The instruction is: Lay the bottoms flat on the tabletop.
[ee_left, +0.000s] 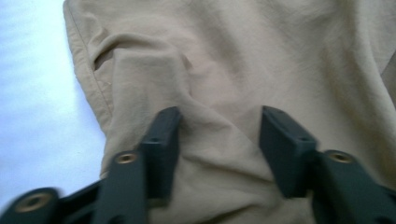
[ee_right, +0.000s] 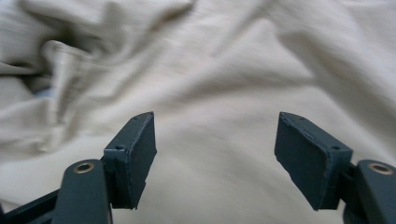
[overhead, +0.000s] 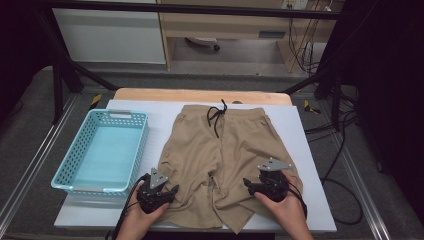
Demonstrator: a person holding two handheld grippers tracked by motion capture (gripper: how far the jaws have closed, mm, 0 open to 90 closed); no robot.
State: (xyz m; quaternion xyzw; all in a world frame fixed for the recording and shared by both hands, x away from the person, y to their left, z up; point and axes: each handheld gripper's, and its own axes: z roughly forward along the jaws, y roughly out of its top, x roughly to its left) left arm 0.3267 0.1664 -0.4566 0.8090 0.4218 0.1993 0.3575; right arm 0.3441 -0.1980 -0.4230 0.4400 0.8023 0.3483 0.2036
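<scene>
The counter (overhead: 300, 150) is seen across the middle of the high view, covered by a white sheet, with a wooden edge showing at its far side. A pair of tan shorts (overhead: 220, 160) is spread flat on the sheet, right of centre in the frame, the waistband toward the top and the two legs toward the bottom edge. A black drawstring (overhead: 216, 117) is seen lying over the waistband at upper centre. A light blue basket (overhead: 82, 187) is placed left of the shorts, just beside them.

At lower left of the high view the left tool (overhead: 167, 192) is held in a hand at the hem of the left-hand leg. In the left gripper view, a raised fold of the shorts (ee_left: 219, 135) is seen between the jaws of the left tool (ee_left: 219, 144), which stand partly apart; the pads are not pressed on the cloth, so the tool is released.

At lower right of the high view the right tool (overhead: 248, 186) is held over the other leg. In the right gripper view the right tool (ee_right: 215, 149) is seen with jaws wide apart above rumpled cloth (ee_right: 210, 70), nothing gripped.
</scene>
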